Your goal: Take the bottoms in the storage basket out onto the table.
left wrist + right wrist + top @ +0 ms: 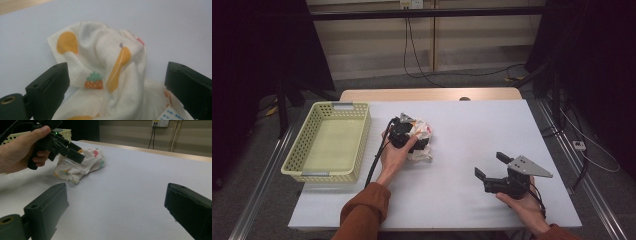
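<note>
Cloth [105, 75] partly cut off between open left tongs [117, 82].

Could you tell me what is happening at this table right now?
A person holds a claw in each hand at a white table. The left claw is over a crumpled cream cloth printed with fruit; its jaws stand wide open on either side of the cloth, not pressing on it. The right claw is open too, held over bare table nearer the person, with nothing between its jaws. A pale yellow basket sits empty at the left of the cloth.
</note>
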